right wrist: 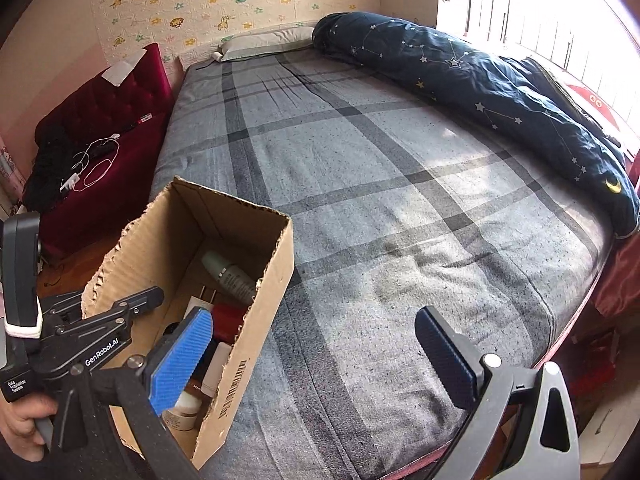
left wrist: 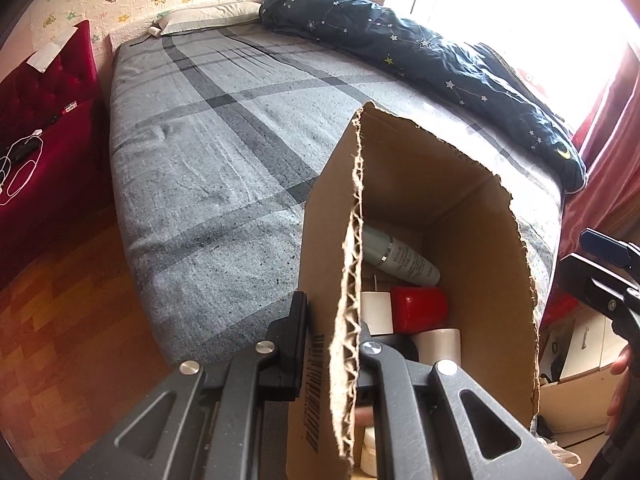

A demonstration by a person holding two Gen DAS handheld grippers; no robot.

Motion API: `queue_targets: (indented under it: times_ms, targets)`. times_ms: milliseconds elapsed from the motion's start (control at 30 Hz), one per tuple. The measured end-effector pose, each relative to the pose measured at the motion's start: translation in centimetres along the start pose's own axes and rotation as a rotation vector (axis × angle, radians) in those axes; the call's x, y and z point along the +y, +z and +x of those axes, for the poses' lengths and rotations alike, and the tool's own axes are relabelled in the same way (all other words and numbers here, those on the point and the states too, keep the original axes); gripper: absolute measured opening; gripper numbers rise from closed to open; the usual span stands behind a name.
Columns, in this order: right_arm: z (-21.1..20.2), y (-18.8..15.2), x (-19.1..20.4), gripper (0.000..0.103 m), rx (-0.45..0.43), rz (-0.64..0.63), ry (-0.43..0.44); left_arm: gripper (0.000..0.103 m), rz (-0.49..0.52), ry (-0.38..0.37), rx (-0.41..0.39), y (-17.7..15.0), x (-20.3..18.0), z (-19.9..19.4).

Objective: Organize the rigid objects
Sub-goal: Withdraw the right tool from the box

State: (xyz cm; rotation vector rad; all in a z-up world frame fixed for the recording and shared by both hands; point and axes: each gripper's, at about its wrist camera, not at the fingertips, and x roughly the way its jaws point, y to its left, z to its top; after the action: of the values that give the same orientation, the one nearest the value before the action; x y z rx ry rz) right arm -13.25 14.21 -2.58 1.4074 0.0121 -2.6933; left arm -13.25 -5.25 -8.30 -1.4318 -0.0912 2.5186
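Open right tool (right wrist: 320, 364) beside cardboard box (right wrist: 256, 344) w/ bottles, on bed (right wrist: 400, 220)

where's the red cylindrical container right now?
Inside the open brown cardboard box, the red cylindrical container lies just below the pale green bottle, beside a white block; the left gripper clamps the box's wall.

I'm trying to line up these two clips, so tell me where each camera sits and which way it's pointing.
Left wrist: on the left gripper, pointing down along its fingers, shut on the wall of the cardboard box, bed beyond; a hand at right.
Right wrist: on the right gripper, open, angled down over the bed; the left gripper and hand at left.
Shared: the box, bed, and star-print quilt.
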Motion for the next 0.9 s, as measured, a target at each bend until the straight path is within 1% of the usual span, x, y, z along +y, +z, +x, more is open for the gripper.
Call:
queue_targets:
  times_ms: [267, 467, 600, 700, 767, 900]
  targets:
    - [1.7, 0.1, -0.4, 0.103, 0.019, 0.015, 0.01, 0.011, -0.016, -0.014, 0.025, 0.8, 0.1, 2.5]
    - [2.4, 0.2, -0.5, 0.103, 0.03, 0.018, 0.017, 0.011, -0.027, -0.006, 0.054, 0.9, 0.0, 4.2]
    - [2.7, 0.2, -0.4, 0.103, 0.035, 0.018, 0.019, 0.011, -0.02, 0.009, 0.079, 0.9, -0.2, 4.8]
    - [2.9, 0.2, -0.4, 0.103, 0.037, 0.02, 0.021, 0.011, 0.006, 0.046, 0.057, 1.1, -0.5, 4.5]
    - [2.9, 0.2, -0.3, 0.103, 0.04, 0.017, 0.022, 0.011, 0.002, 0.057, 0.047, 1.3, -0.5, 4.1]
    - [2.8, 0.2, -0.2, 0.103, 0.038, 0.013, 0.025, 0.011, -0.001, 0.073, 0.062, 1.4, -0.5, 4.2]
